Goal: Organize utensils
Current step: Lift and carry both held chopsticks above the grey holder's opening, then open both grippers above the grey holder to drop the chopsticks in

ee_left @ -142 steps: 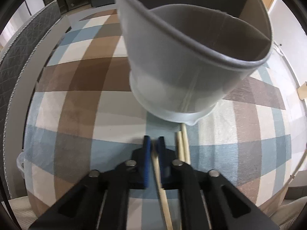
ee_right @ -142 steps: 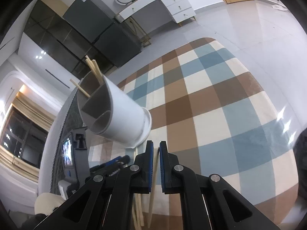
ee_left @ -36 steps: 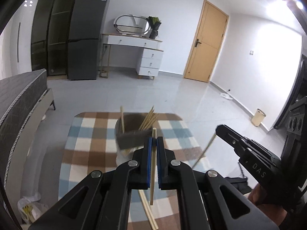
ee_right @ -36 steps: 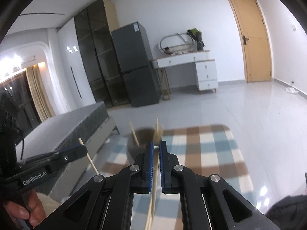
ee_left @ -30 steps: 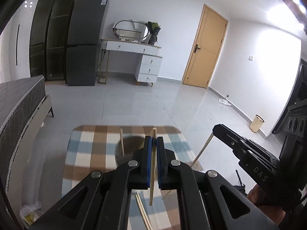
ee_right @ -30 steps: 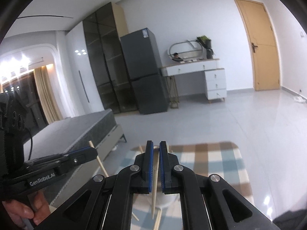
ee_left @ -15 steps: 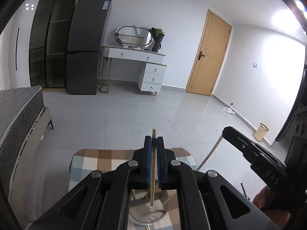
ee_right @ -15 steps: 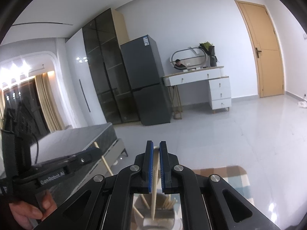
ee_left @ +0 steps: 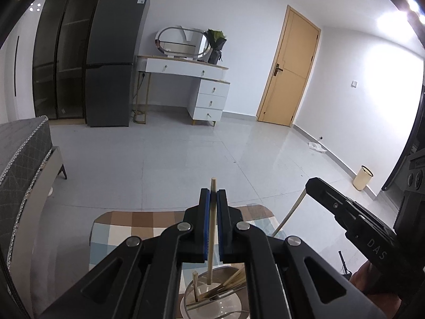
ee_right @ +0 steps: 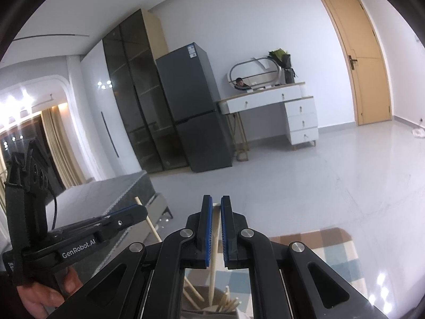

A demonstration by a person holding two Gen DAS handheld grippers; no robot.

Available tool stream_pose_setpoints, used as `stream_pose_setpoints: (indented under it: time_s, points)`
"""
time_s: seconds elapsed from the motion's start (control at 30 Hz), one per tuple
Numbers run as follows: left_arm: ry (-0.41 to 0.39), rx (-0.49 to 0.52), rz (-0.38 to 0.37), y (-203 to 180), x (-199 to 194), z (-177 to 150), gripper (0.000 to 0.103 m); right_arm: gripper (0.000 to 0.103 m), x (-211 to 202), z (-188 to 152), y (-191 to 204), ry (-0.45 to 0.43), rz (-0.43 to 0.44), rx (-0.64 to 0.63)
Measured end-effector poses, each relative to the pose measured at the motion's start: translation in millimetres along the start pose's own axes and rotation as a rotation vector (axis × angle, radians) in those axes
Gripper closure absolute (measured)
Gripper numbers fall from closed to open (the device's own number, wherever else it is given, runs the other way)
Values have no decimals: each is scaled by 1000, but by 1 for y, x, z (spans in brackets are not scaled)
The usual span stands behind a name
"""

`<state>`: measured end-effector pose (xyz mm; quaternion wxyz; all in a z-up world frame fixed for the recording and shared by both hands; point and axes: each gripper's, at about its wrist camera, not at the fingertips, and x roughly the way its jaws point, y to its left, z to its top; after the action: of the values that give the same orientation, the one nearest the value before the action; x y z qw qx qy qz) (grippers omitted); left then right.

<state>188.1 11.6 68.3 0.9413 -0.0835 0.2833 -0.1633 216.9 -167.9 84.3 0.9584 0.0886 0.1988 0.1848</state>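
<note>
My left gripper [ee_left: 211, 194] is clenched on one chopstick [ee_left: 210, 236], my right gripper [ee_right: 216, 207] on another [ee_right: 213, 252], both poised above the holder [ee_left: 212, 296] where several chopsticks already stand; dropping these two in remains.

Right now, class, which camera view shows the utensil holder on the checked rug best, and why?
The left wrist view: the utensil holder shows its rim, divider and chopsticks inside, under the left gripper. The right wrist view shows only a sliver between the gripper's arms.
</note>
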Motion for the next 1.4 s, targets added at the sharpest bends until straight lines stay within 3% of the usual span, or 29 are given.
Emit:
stream_pose_setpoints:
  time_s: [0.7,1.0,1.23,1.33,1.4]
  points:
    - [76,-9,-25,-6,14,-7,103,96,11,-40,-15,90,10,-15]
    - [171,16,-40,-14,24,-27,103,95,16,-72,-11,206,34,-32]
    - [274,-77,-7,-4,26,-33,100,92,10,-89,-19,268,37,23]
    - [252,-93,16,-6,10,-34,92,79,-2,-91,-24,274,38,53]
    - [233,-94,24,-10,-1,-37,72,76,-17,-91,-24,252,37,68]
